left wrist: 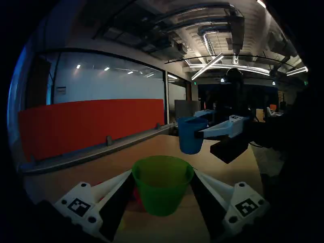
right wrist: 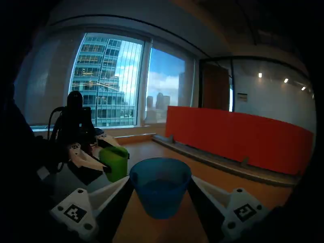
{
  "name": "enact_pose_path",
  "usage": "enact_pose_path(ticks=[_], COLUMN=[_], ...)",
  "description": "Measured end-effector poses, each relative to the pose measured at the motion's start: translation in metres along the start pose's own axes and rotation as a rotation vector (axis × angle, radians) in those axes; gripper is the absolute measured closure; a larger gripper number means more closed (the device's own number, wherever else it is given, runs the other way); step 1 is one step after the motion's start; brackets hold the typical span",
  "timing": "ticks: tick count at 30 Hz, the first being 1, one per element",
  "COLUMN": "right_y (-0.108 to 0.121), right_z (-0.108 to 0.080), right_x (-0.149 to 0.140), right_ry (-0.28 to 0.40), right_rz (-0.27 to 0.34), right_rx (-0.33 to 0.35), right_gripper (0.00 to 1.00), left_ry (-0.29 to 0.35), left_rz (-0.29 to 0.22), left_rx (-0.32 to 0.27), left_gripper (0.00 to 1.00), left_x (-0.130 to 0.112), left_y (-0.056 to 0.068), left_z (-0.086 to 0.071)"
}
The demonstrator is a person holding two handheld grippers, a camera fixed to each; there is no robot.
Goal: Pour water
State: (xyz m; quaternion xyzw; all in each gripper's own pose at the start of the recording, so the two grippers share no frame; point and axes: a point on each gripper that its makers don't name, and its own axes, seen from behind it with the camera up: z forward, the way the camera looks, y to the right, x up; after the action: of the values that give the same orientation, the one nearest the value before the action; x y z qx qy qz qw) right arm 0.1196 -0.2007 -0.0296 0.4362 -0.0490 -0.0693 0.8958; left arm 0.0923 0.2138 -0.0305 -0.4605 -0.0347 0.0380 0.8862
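We see the blue cup (right wrist: 160,186) upright between the two fingers of the right tongs (right wrist: 160,184). The fingers stand part open, as wide as the cup, and each presses on one side of its wall, so the right tongs are clamped on it. The cup sits over the wooden bench (right wrist: 210,178), on the near side of the red screen (right wrist: 251,137) that runs along the bench's far edge. We cannot tell whether its base touches the wood.

In the left gripper view the same blue cup (left wrist: 190,135) appears past the right-hand end of the red screen (left wrist: 89,121). The right tongs (left wrist: 200,135) reach in from the side, one white finger and one dark finger against the cup.

The green cup (left wrist: 163,184) is also upright and sits between the fingers of the left tongs (left wrist: 162,182). They are spread to the cup's width and grip it on both sides. It lies in front of the red screen, nearer to us than the blue cup and apart from it.

In the right gripper view the green cup (right wrist: 114,162) is on the side away from the red screen, with the left tongs (right wrist: 103,164) around it.

Tall windows (right wrist: 109,81) stand beyond the screen's far end.
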Motion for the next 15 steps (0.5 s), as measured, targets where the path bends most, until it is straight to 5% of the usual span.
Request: enact_pose_path(ticks=[15], right_y=[0.003], right_z=[0.004], right_x=[0.032], right_ry=[-0.001], right_rz=[-0.185], right_rx=[0.009], right_gripper=[0.1], left_ry=[0.002], left_rz=[-0.043], left_rx=[-0.004], left_gripper=[0.12], left_x=[0.0], left_y=[0.006], left_z=[-0.001])
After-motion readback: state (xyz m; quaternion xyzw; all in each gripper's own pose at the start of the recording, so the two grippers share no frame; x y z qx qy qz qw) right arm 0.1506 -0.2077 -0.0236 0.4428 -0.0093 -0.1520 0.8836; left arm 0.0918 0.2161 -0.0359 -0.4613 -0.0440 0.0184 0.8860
